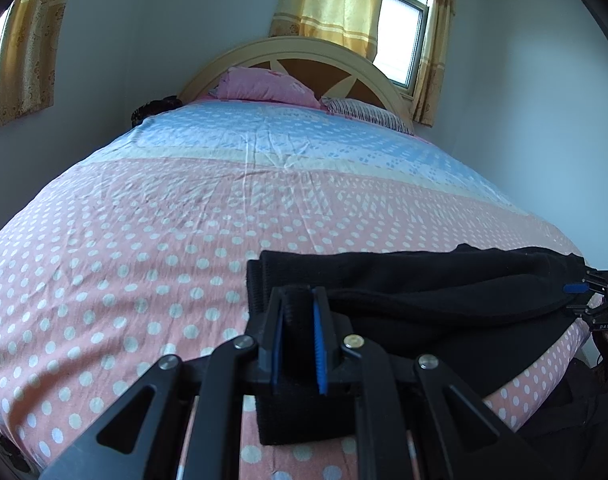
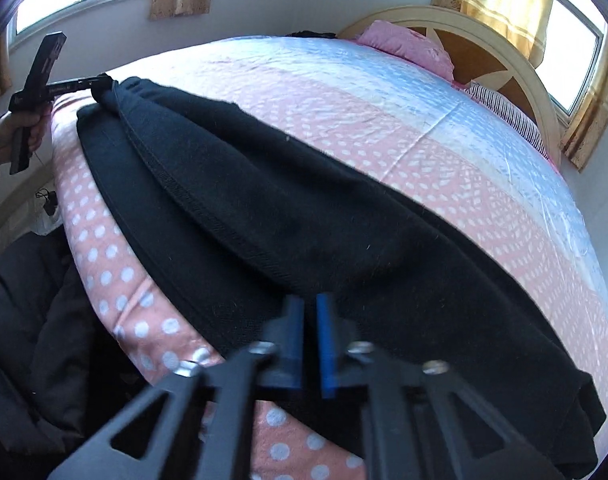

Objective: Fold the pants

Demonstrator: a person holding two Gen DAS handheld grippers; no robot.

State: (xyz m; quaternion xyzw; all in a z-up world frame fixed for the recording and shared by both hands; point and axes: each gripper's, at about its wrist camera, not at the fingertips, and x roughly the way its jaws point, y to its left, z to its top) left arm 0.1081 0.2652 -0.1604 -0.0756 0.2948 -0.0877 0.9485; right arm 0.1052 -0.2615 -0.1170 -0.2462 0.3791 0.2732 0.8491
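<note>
In the left wrist view, the left gripper (image 1: 298, 300) at the bottom centre has its fingers (image 1: 318, 344) clenched on a fold of the black pants (image 1: 423, 292), which lie at lower right on the bed (image 1: 164, 240); its sheet is pink with white dots, and yellow curtains (image 1: 331, 0) hang above. No writing is readable. In the right wrist view, the right gripper (image 2: 309, 320) at the bottom has its fingers closed over the pants (image 2: 304, 220), with no cloth clearly between them.

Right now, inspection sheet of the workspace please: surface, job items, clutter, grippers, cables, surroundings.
Surface: bed with pink and blue dotted sheet, lightly creased.
Job's things: black pants lying along the near edge of the bed.
Clutter: pink pillow and striped pillow at the headboard; dark clothing beside the bed.
Grippers: left gripper shut on one end of the pants; right gripper shut, over the pants, hold unclear.
Cables: thin cord hanging beside the bed.
Surroundings: curtained windows, white walls.
</note>
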